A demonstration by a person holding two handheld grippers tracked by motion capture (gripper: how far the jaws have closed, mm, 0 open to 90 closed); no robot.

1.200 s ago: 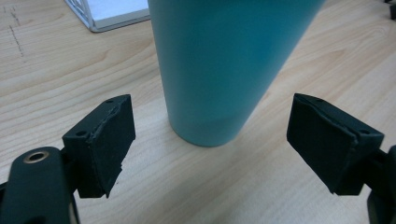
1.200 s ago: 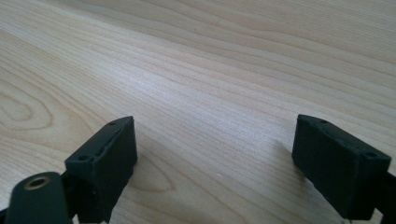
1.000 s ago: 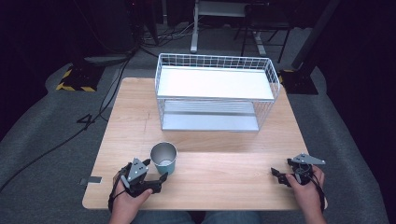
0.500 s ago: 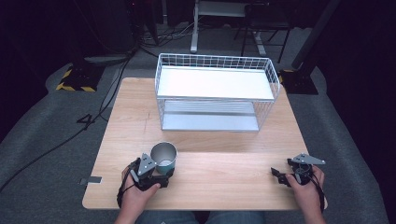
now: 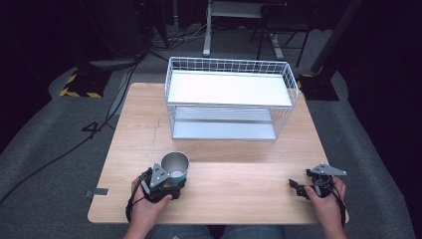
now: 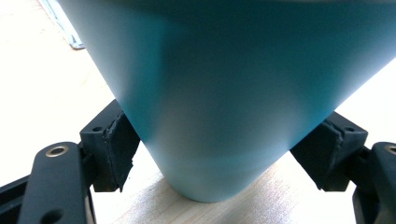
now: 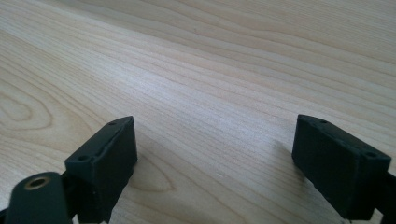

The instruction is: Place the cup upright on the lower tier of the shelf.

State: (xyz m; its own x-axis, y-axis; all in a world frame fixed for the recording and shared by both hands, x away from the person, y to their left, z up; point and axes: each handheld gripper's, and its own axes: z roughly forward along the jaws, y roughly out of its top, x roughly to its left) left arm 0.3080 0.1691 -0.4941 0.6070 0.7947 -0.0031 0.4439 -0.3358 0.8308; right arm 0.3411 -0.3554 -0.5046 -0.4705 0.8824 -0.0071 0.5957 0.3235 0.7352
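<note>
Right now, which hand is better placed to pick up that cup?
The left. The left gripper already has its jaws around the cup. The right gripper sits open on bare table, far from it.

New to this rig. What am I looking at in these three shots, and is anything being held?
No robot here: a person at a wooden table holds a hand-held gripper in each hand. The high view looks down from above the person's side. The other two pictures come from cameras riding on the grippers, looking along their black jaws.

On the table stand a white wire rack with two shelves and a teal cup with a metal inside. The left hand-held gripper has its jaws on either side of the cup near its base; the pads sit at the wall, but a firm clamp cannot be confirmed. The right hand-held gripper is open over bare wood, holding nothing.
</note>
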